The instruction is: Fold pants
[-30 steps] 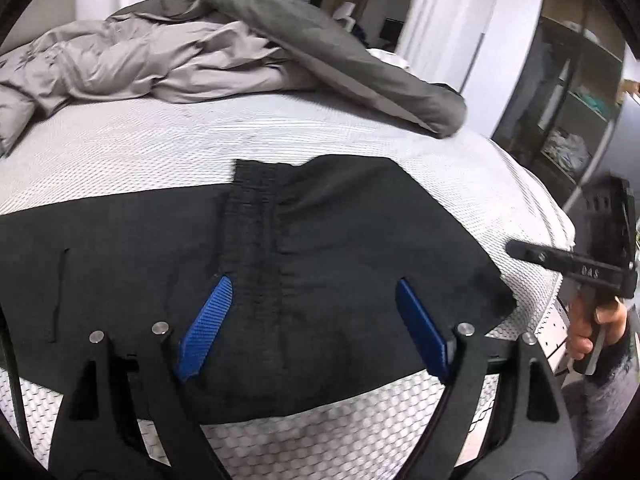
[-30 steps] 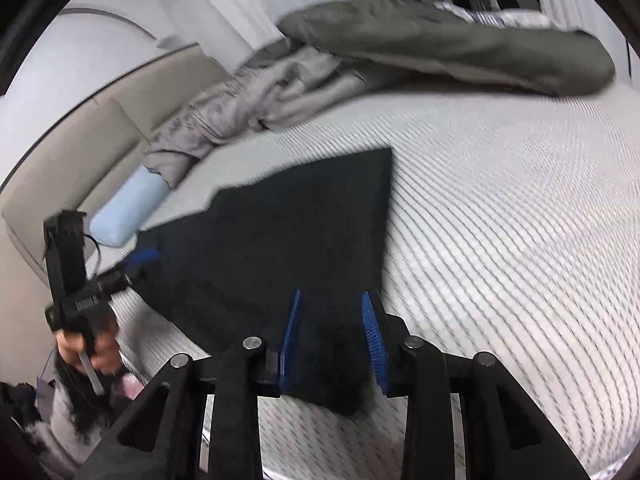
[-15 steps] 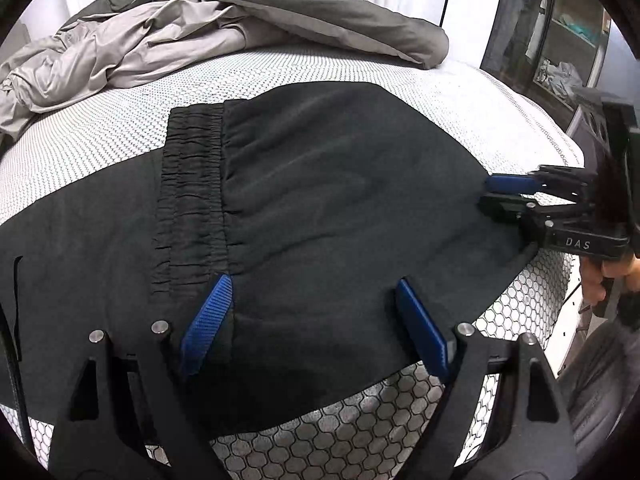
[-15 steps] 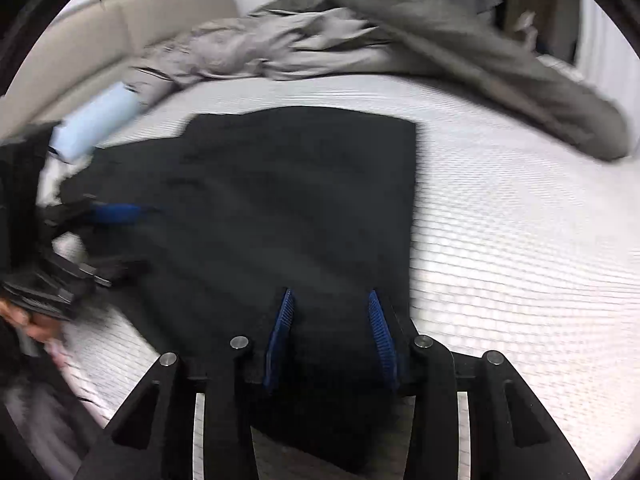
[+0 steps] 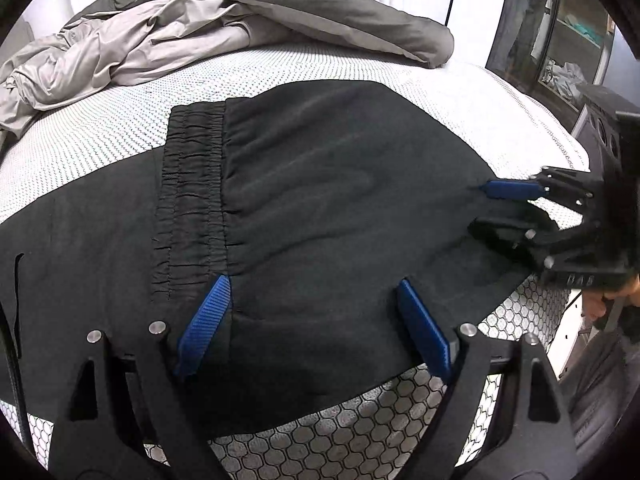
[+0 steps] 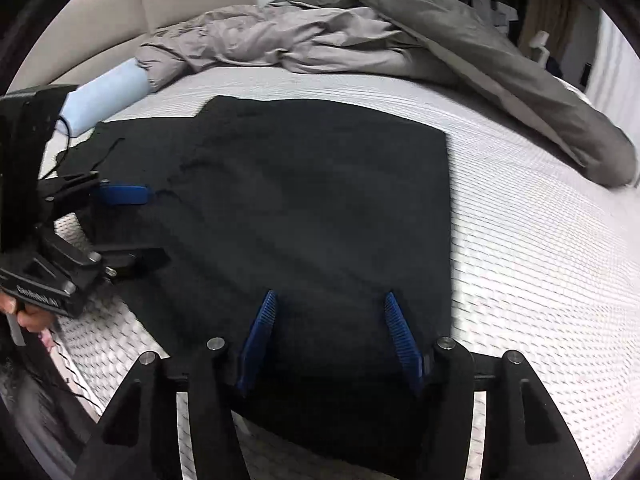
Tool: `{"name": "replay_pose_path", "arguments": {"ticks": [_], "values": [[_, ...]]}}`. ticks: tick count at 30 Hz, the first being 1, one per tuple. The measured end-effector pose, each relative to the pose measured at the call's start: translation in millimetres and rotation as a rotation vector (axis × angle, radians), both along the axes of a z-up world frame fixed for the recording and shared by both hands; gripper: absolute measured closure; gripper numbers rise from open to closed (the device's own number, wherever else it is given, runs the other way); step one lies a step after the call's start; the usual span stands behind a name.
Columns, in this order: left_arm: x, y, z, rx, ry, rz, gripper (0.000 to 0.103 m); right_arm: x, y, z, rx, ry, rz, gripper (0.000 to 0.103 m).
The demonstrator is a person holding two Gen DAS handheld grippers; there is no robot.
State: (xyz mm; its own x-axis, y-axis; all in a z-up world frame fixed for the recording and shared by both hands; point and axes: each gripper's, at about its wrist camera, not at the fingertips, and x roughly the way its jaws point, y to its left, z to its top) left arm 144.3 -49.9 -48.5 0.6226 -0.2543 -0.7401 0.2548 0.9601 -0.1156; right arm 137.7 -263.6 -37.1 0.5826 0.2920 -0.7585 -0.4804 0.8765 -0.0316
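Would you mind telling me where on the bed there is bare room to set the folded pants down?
Bare mattress lies right of the black pants, bordered at the far end by the grey duvet. A narrower strip runs between waistband and duvet. The near edge is crowded: the left gripper and right gripper sit open over the pants.

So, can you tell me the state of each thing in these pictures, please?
Pants: folded over, lying flat on the mattress.
Left tongs: open over the near edge of the pants.
Right tongs: open over the pants.
Blanket: crumpled in a heap.
Mattress: bare, no sheet.
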Motion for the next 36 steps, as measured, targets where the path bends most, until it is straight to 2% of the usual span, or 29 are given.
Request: {"name": "replay_pose_path", "arguments": {"ticks": [2, 5, 8, 10, 12, 14, 16, 21, 24, 27, 30, 32, 36], "values": [[0, 1, 0, -0.005, 0.002, -0.002, 0.019, 1, -17, 0, -0.005, 0.010, -0.038, 0.043], [0, 1, 1, -0.006, 0.004, -0.002, 0.019, 3, -52, -4, -0.019, 0.028, -0.155, 0.037], [1, 4, 5, -0.023, 0.012, 0.006, 0.019, 3, -65, 2, 0.055, 0.033, -0.170, 0.037], [1, 12, 16, -0.082, 0.006, 0.024, 0.019, -2, -63, 14, 0.086, -0.012, -0.176, 0.037], [5, 23, 29, -0.148, -0.036, 0.053, 0.019, -3, -52, 24, 0.113, -0.037, -0.162, 0.037], [19, 29, 34, -0.172, -0.041, 0.098, 0.019, 4, -34, 31, 0.147, -0.021, -0.138, 0.037], [32, 27, 30, -0.200, -0.009, 0.082, 0.024, 13, -14, 31, 0.159, 0.007, -0.104, 0.037], [55, 21, 14, -0.159, 0.048, 0.092, 0.034, 37, 30, 19, 0.079, 0.036, -0.073, 0.037], [55, 33, 13, -0.207, 0.059, 0.106, 0.039, 43, 40, 10, -0.021, 0.036, -0.056, 0.037], [50, 43, 12, -0.231, 0.060, 0.109, 0.040, 45, 28, 7, -0.123, 0.001, -0.111, 0.037], [45, 46, 14, -0.186, 0.048, 0.123, 0.039, 40, -1, 9, -0.103, 0.015, -0.177, 0.036], [43, 48, 21, -0.225, 0.036, 0.133, 0.039, 39, -13, 17, -0.030, 0.027, -0.200, 0.036], [56, 39, 31, -0.199, -0.001, 0.161, 0.039, 44, -6, 35, 0.115, 0.026, -0.179, 0.036]]}}
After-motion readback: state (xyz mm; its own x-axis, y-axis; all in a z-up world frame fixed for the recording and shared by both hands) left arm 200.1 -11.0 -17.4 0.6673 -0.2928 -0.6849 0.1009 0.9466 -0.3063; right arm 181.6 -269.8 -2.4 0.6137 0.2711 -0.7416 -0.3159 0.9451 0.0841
